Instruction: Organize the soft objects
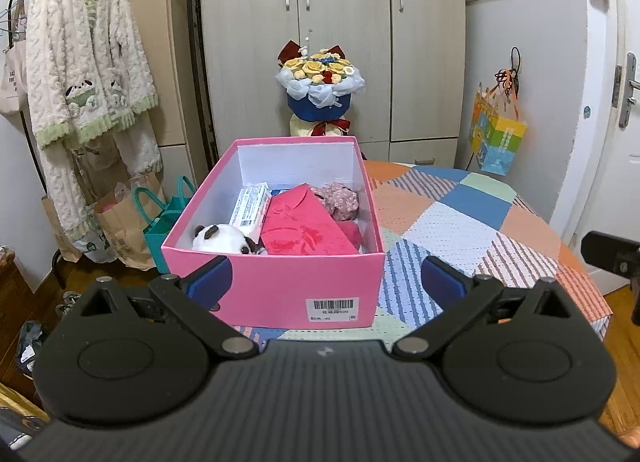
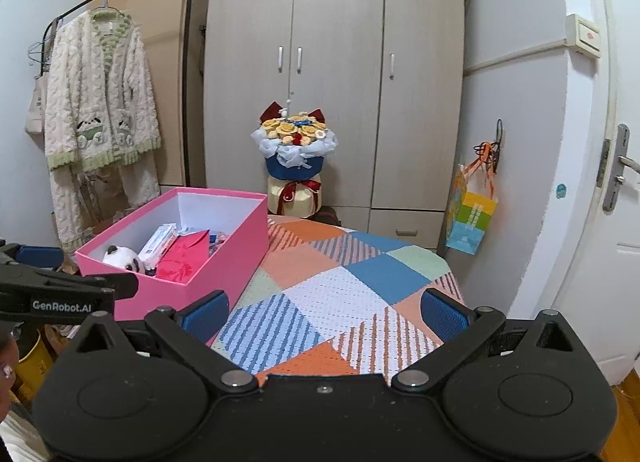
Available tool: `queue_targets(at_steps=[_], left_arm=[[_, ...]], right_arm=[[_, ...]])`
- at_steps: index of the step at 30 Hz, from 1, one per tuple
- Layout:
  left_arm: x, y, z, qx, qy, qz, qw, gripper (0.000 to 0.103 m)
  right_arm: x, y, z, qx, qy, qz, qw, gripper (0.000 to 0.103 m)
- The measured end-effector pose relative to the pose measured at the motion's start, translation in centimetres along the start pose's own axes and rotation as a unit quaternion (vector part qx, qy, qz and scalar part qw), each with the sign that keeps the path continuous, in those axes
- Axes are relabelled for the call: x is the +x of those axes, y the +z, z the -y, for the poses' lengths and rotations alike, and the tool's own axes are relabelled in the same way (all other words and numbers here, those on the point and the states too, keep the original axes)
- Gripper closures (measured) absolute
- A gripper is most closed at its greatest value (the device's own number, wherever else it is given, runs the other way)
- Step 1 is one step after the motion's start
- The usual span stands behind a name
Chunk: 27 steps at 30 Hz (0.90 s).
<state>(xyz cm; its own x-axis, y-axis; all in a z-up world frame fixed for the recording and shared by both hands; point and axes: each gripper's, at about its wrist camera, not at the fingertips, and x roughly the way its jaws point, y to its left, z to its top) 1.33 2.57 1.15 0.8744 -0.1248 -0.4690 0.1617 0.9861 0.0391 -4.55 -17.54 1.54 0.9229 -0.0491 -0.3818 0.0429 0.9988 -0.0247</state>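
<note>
The pink box sits open on the left part of the patchwork table, and the soft things already lie inside it: a panda toy, a red cloth and a flowered pouch packed beside a white packet. The left gripper hangs spread wide and empty at the box's near wall, probably to reach in. The right gripper, also wide and empty, waits over bare table, since nothing soft lies loose there.

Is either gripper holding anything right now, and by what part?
Nothing is held. The left gripper and right gripper are both open and empty; the soft items sit in the pink box.
</note>
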Motion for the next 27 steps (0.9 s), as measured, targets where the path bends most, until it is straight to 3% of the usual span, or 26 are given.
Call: queue_targets(at_steps=[9, 27], left_arm=[[0.06, -0.17, -0.08, -0.001, 0.007, 0.001, 1.0, 0.001], [0.1, -0.39, -0.24, 0.002, 0.02, 0.002, 0.9998, 0.001]], right_arm=[[0.48, -0.35, 0.55, 0.011, -0.02, -0.005, 1.0, 0.0], [0.49, -0.49, 0.32, 0.009, -0.013, -0.009, 1.0, 0.0]])
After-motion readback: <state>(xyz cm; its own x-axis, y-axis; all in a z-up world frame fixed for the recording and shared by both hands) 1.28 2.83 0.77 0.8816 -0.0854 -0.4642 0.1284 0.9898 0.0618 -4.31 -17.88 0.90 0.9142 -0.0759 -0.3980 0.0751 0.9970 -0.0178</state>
